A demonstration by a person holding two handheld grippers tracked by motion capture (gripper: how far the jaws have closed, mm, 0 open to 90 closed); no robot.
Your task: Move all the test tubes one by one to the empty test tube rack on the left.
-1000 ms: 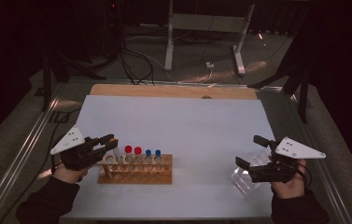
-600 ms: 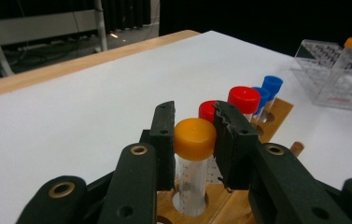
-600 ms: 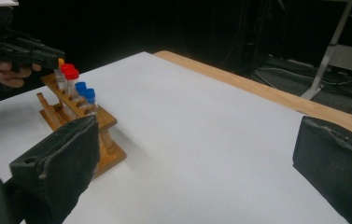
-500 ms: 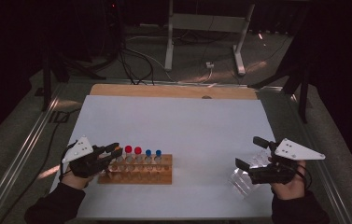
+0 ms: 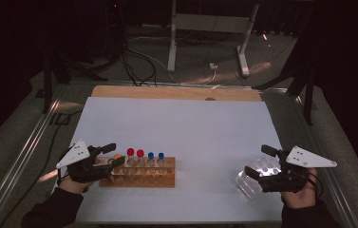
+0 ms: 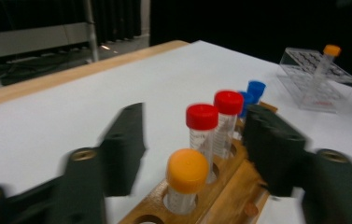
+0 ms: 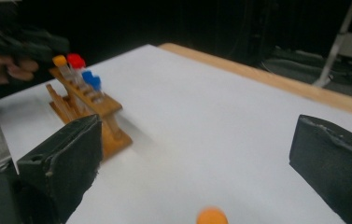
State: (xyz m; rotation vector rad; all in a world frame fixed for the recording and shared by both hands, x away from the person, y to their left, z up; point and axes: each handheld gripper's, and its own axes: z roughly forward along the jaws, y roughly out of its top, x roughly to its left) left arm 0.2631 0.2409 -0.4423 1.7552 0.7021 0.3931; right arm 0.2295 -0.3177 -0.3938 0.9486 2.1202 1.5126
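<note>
Orange-capped tube [image 6: 187, 179] stands in the wooden rack [image 6: 220, 198] between the left gripper's [image 6: 194, 154] just-opened jaws, untouched.

White table [image 5: 191, 128], wooden edge strip [image 5: 176, 92], metal stand legs [image 5: 172, 42], floor cables [image 5: 138, 61]

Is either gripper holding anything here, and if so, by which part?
Nothing. The left gripper has just been opening around the orange-capped tube without touching it; the right gripper is open.
</note>
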